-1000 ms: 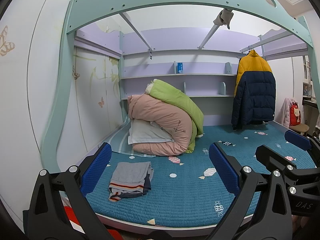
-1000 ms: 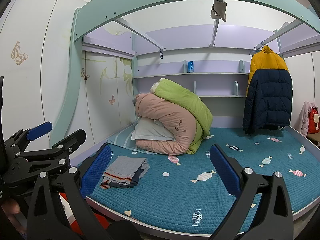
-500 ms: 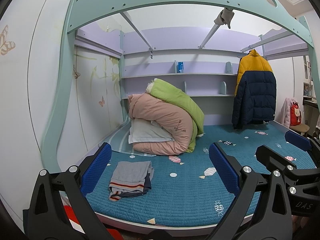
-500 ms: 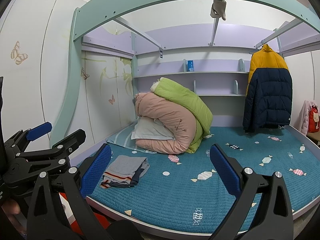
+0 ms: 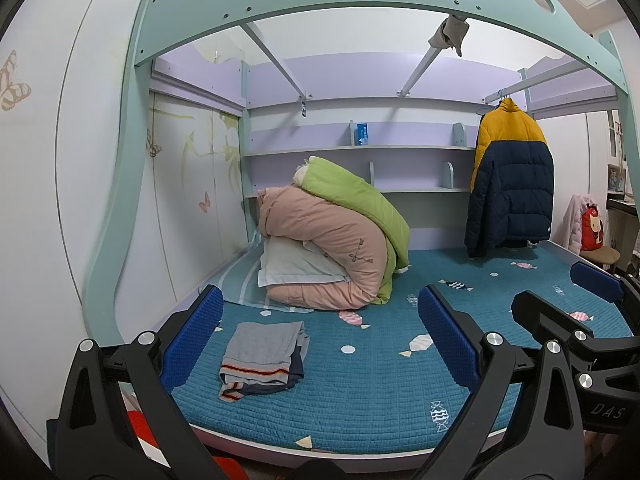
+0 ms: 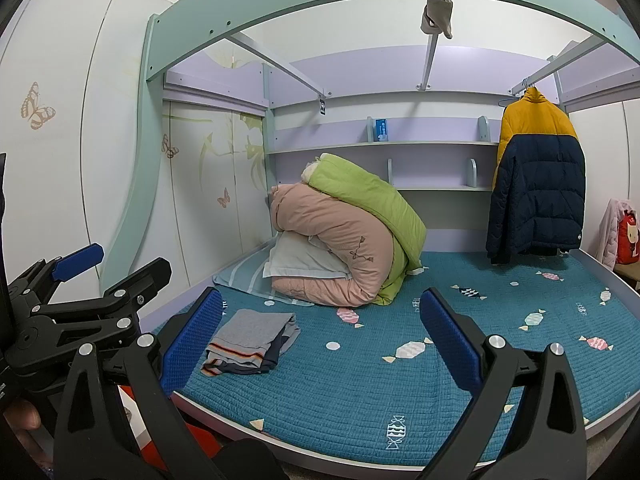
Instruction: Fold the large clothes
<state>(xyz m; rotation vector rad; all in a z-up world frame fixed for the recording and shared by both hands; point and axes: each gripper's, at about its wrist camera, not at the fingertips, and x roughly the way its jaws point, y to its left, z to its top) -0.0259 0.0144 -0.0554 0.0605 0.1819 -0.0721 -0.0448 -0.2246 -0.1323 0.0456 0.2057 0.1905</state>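
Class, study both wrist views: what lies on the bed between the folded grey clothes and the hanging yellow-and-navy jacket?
Between the folded grey clothes and the jacket, both views show only bare teal candy-print mattress cover; the rolled quilts sit further back.

Folded clothes [image 5: 260,354] are laid at the bed's [image 5: 360,392] front left; rolled quilts [image 5: 332,240] are piled behind them; a jacket [image 5: 510,184] is hung at the rear right.
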